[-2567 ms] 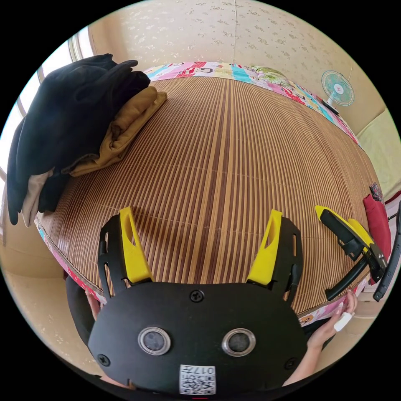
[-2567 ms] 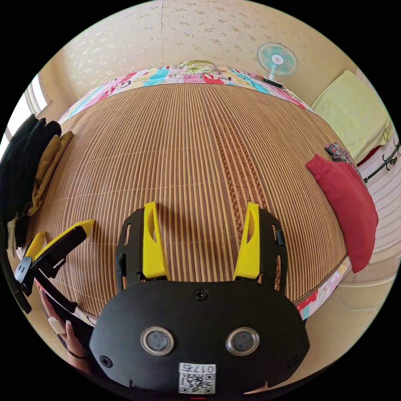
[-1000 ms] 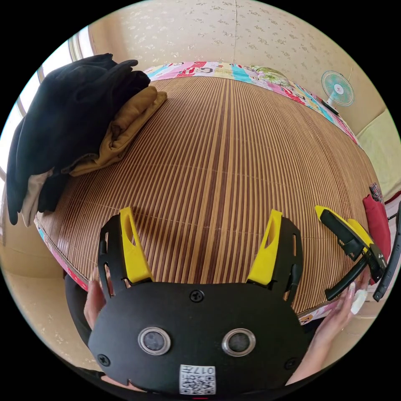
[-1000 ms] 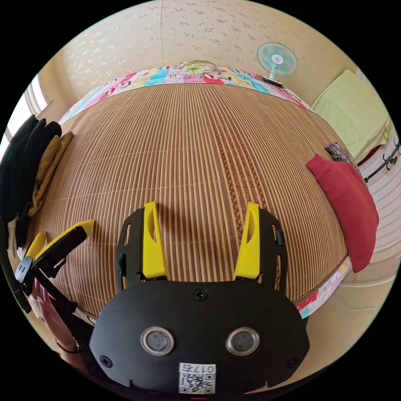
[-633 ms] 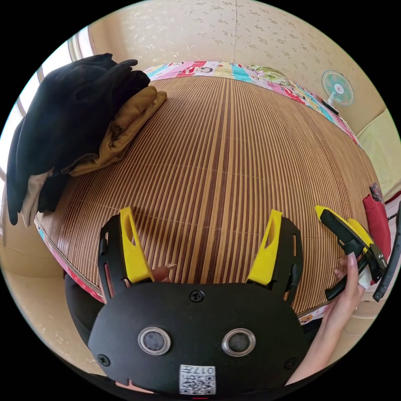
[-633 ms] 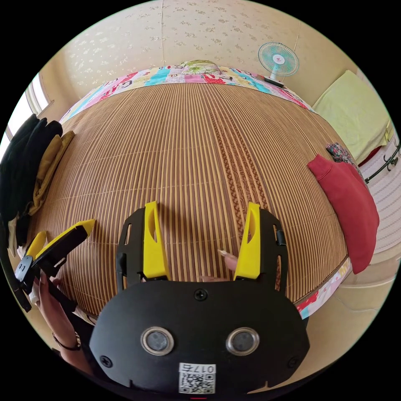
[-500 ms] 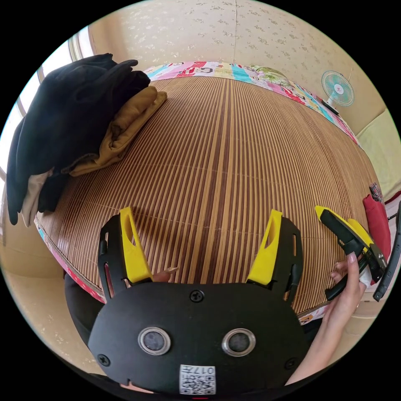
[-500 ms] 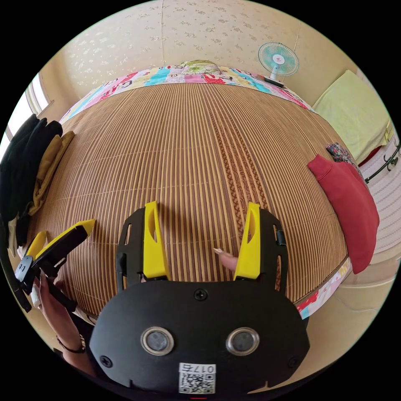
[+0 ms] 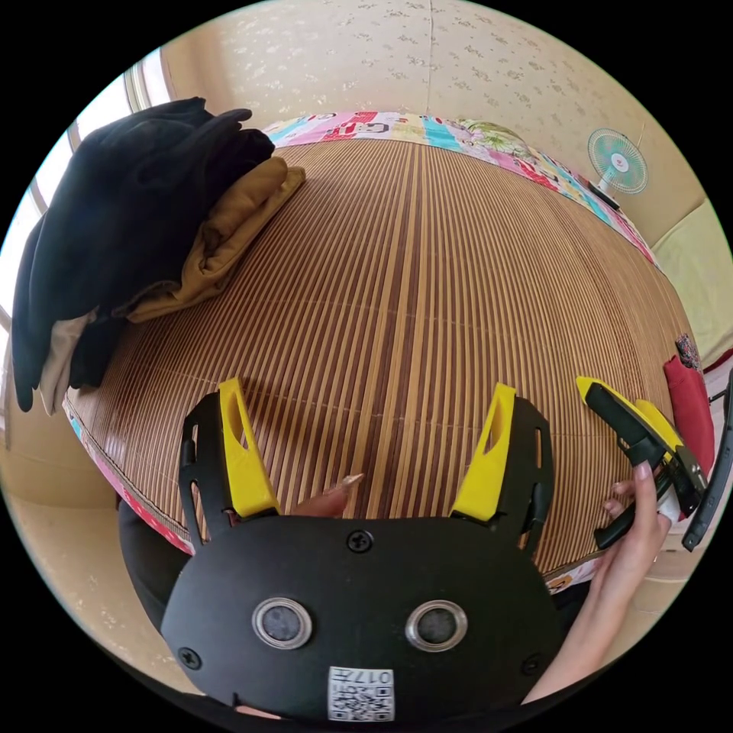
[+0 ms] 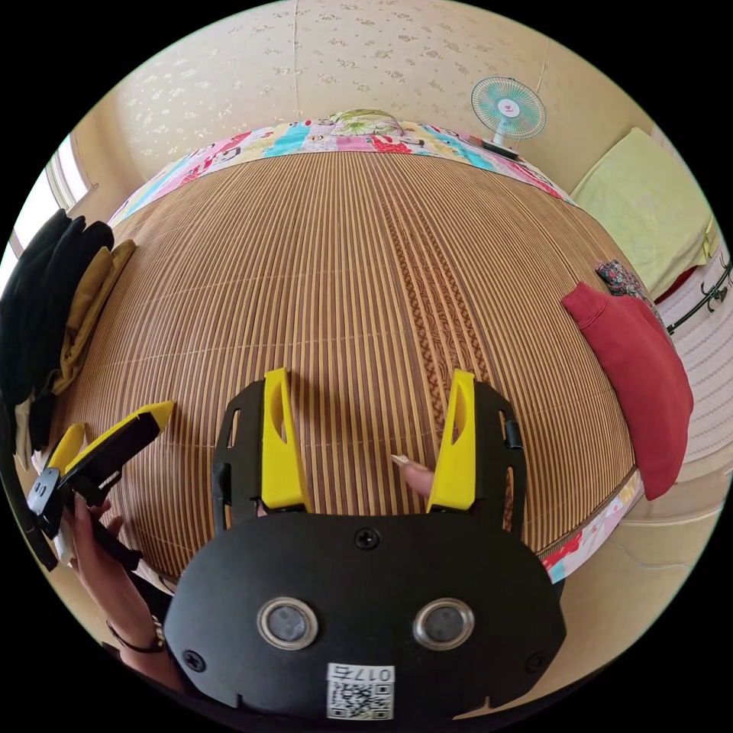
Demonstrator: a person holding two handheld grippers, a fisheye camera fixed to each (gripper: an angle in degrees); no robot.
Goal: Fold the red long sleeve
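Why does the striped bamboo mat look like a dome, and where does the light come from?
Fisheye bending, not a real bulge: in both gripper views the flat striped bamboo mat curves and a black ring frames the picture. In the left gripper view the bright window is washed out by daylight; in the right gripper view the yellow jaws cast soft shadows on the mat.

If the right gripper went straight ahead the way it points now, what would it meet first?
Probably nothing soon: ahead of the open right gripper lies bare bamboo mat, then the patchwork bedding edge. The red long sleeve sits off to its right.
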